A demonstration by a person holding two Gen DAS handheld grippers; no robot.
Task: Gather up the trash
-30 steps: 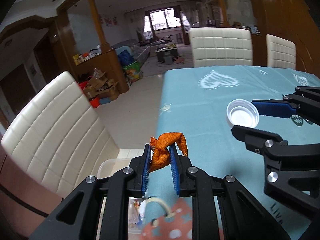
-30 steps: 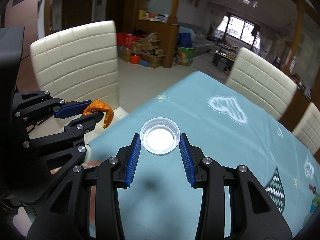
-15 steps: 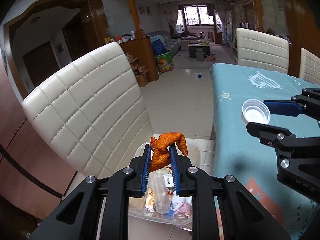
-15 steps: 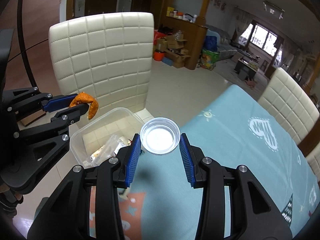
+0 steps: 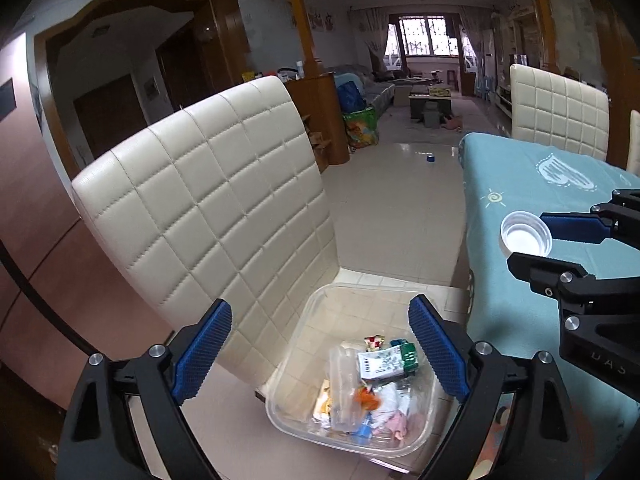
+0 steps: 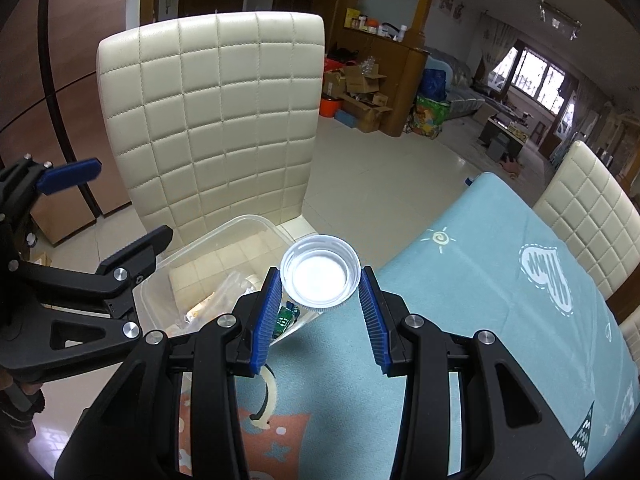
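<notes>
Between the blue pads of the right hand-held gripper [image 6: 320, 286] sits the white round plastic lid [image 6: 319, 277], pinched; at 9 o'clock, the left hand-held gripper [image 5: 320, 348] is spread above the clear plastic trash box [image 5: 320, 320].

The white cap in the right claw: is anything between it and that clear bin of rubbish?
Nothing solid. In the right wrist view the white cap hangs in the right gripper over the table edge, with only air down to the clear bin.
</notes>
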